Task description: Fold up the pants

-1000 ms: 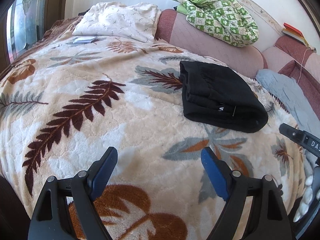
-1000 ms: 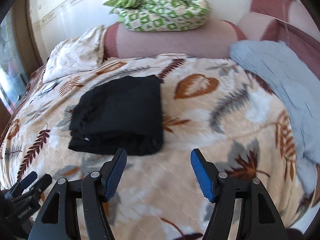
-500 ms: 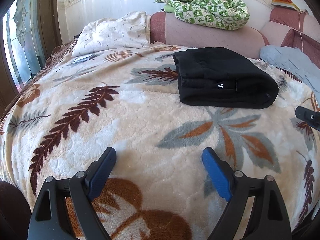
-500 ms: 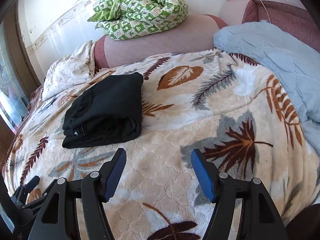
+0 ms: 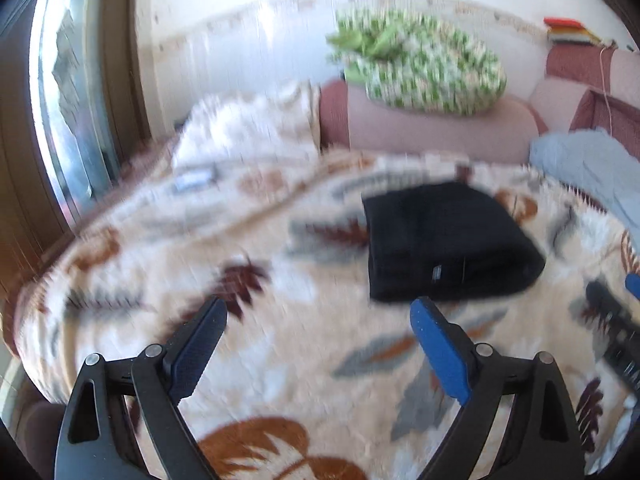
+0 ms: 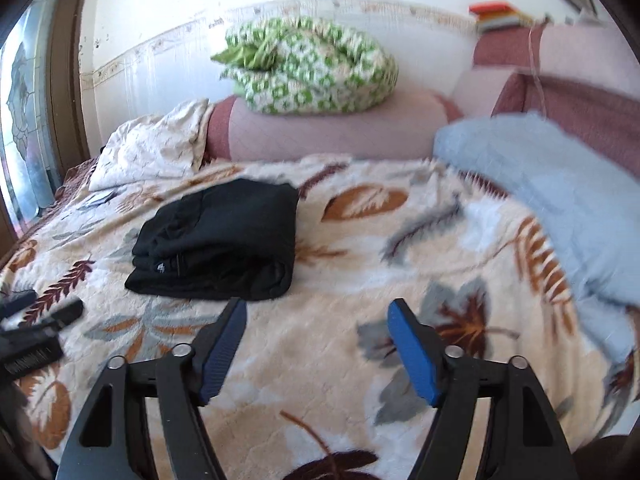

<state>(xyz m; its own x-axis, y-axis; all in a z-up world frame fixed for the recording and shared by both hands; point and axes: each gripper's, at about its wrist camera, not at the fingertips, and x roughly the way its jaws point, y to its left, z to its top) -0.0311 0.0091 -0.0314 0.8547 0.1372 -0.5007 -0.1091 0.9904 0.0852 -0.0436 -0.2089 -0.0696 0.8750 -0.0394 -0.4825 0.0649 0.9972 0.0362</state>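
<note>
Left gripper (image 5: pixel 318 322) and right gripper (image 6: pixel 316 322) both gape empty above the bedspread (image 6: pixel 320 360), near folded black pants (image 6: pixel 218 240)

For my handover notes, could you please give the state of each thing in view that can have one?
Black pants: folded into a compact stack, lying on the leaf blanket, not held.
Left gripper: open, empty, apart from the pants.
Right gripper: open, empty, apart from the pants.
Green checked quilt: bundled on the pink bolster.

Both wrist views face the headboard, sharing the folded pants (image 5: pixel 448 240).
</note>
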